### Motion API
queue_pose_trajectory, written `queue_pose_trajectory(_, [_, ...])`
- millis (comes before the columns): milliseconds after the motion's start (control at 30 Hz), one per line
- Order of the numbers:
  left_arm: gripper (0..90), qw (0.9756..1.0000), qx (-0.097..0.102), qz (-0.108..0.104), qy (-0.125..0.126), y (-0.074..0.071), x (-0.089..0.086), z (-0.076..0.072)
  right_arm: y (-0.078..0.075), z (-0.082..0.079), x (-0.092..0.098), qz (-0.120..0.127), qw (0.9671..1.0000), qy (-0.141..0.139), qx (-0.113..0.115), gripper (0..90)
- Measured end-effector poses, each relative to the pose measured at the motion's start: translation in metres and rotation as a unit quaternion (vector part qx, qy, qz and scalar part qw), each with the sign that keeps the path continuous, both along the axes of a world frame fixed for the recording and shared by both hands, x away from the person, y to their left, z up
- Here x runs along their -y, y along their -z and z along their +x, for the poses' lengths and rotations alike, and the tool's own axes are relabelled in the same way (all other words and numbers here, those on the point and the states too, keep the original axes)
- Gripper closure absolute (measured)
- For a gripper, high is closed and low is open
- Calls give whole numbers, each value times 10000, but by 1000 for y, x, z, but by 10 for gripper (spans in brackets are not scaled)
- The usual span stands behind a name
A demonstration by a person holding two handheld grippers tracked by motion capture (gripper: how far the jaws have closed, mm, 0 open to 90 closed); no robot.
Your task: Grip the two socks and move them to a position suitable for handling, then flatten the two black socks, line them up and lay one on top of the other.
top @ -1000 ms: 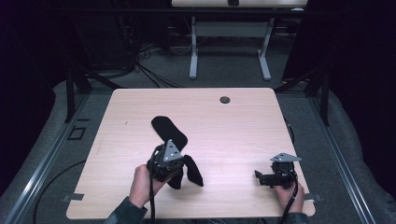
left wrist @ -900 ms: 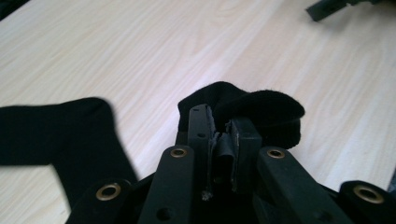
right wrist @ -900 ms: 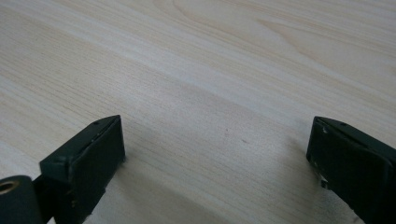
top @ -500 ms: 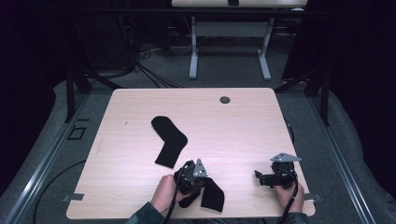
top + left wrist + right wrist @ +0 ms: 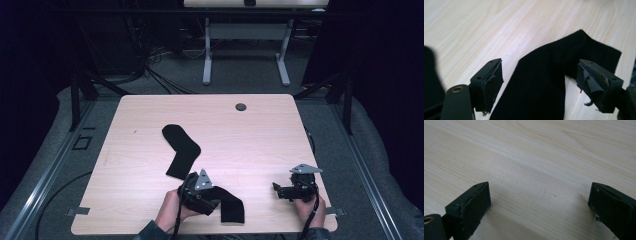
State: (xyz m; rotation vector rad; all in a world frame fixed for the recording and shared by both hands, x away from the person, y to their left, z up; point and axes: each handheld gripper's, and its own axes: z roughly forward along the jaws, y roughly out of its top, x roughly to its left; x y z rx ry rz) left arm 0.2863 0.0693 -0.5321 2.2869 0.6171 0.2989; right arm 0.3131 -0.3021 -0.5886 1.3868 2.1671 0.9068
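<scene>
Light wooden table (image 5: 150,115) on grey carpet (image 5: 50,150) | white-legged desk (image 5: 245,50) beyond the table | black cables (image 5: 150,65) left of that desk | dim, dark surroundings

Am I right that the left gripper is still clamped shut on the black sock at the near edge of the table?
Not quite: the left gripper has just been opening, and its pads stand apart from the black sock, which lies between them on the table at the near edge. The left gripper view shows this.

No readable text, label or number anywhere (socks included).
</scene>
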Motion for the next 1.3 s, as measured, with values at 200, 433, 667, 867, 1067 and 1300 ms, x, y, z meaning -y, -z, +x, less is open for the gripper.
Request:
queue_pose_trajectory(200, [181,9988,-62,-108,-463,-2,-34,-1,0,0,0,6,10000,2,-8,36])
queue_pose_trajectory(433, [187,9955,-264,-121,-898,9,-61,-3,0,0,0,8,10000,8,-7,36])
queue_pose_trajectory(667, [220,9928,-487,-95,-1091,26,-73,-4,0,0,0,6,10000,25,-10,37])
queue_pose_trajectory(867, [359,9922,-552,-70,-1116,34,-69,-7,0,0,0,6,10000,20,-10,40])
queue_pose_trajectory(1067, [434,9922,-544,-45,-1124,38,-65,-6,-5,-6,-1,189,9996,-121,145,80])
queue_pose_trajectory(1300, [527,9933,-524,-59,-1025,41,-64,-6,-27,-23,-25,787,9931,-534,-688,184])
